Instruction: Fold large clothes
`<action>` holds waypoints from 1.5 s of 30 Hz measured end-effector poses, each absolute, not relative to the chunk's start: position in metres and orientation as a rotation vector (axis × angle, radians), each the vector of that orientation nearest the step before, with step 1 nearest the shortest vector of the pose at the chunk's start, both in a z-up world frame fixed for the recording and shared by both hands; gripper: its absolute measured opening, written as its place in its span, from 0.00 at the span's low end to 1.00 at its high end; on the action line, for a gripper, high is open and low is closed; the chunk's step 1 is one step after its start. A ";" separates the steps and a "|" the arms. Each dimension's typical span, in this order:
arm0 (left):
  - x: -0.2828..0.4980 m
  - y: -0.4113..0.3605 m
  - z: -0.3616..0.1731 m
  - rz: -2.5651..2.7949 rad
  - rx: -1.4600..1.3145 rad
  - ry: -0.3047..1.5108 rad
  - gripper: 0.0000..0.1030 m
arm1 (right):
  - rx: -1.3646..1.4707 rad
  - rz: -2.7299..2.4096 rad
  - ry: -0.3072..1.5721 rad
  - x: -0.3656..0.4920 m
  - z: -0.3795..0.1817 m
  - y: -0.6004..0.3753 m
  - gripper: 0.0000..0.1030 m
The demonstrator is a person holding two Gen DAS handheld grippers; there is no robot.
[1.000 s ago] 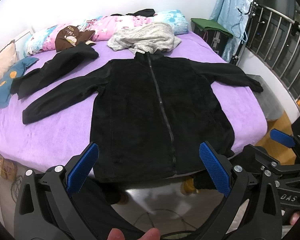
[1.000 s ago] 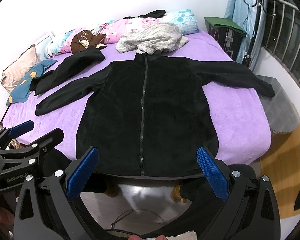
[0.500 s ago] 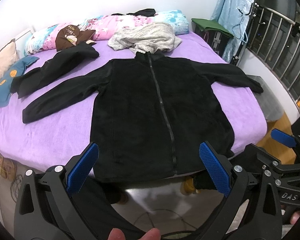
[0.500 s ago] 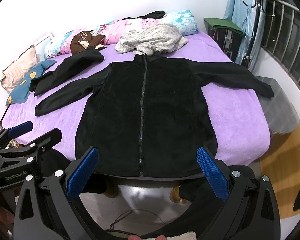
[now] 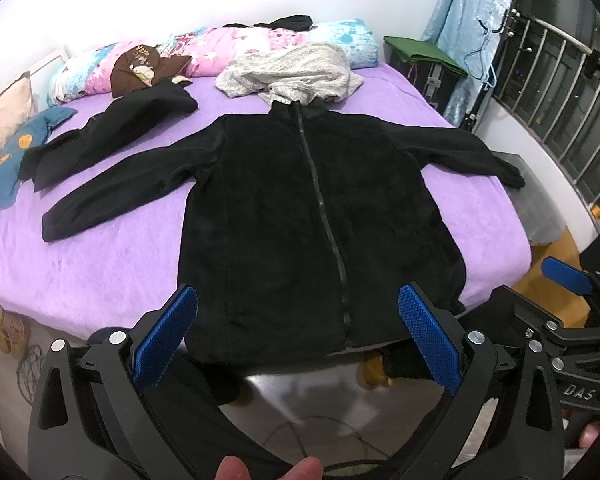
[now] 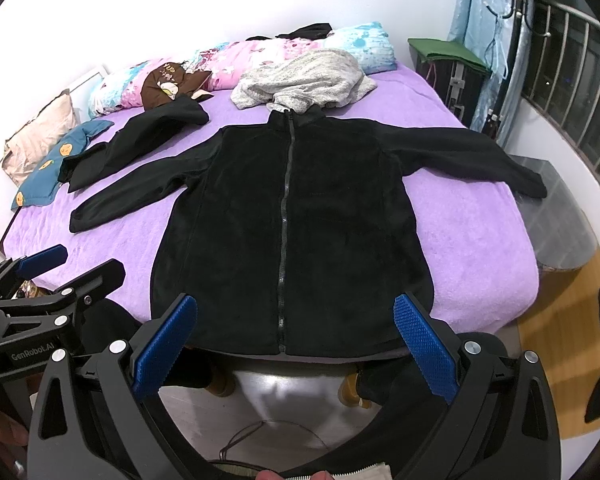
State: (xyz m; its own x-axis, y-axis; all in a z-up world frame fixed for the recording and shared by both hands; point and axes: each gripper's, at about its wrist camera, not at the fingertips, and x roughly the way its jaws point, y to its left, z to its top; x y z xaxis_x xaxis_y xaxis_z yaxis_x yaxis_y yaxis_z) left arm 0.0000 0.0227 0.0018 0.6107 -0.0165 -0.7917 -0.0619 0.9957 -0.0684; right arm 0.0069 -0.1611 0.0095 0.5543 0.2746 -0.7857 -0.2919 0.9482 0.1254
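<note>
A black zip-up fleece jacket [image 5: 300, 216] lies flat, front up, on the purple bed [image 5: 112, 264], sleeves spread to both sides and hem at the near edge. It also shows in the right wrist view [image 6: 288, 220]. My left gripper [image 5: 298, 336] is open and empty, held just off the bed's near edge over the hem. My right gripper [image 6: 296, 340] is open and empty, also just short of the hem. Each gripper shows at the side of the other's view.
A second black garment [image 5: 112, 140] and a grey fleece [image 5: 296, 72] lie farther back on the bed. Pillows [image 5: 228, 48] line the headboard side. A grey box [image 6: 556, 216] stands beside the bed's right edge, and a railing [image 5: 560, 92] beyond it.
Both grippers have drifted very slightly; the jacket has not moved and both jaws stay open.
</note>
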 end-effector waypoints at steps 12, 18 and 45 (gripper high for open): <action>-0.002 0.017 0.001 0.022 -0.099 0.913 0.94 | -0.016 0.341 0.926 0.007 0.011 -0.162 0.94; -0.002 0.016 0.000 0.028 -0.103 0.917 0.94 | -0.021 0.345 0.928 0.006 0.012 -0.159 0.94; 0.030 0.172 -0.047 0.141 -0.536 0.853 0.94 | -0.092 0.341 0.972 0.028 -0.006 -0.102 0.94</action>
State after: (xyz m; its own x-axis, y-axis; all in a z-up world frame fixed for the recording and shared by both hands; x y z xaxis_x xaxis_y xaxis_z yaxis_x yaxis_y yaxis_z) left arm 0.0297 0.1719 -0.0467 0.6571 -0.0922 -0.7482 -0.3275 0.8590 -0.3935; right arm 0.0284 -0.1019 -0.0056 0.5150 0.2428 -0.8221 -0.3245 0.9429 0.0752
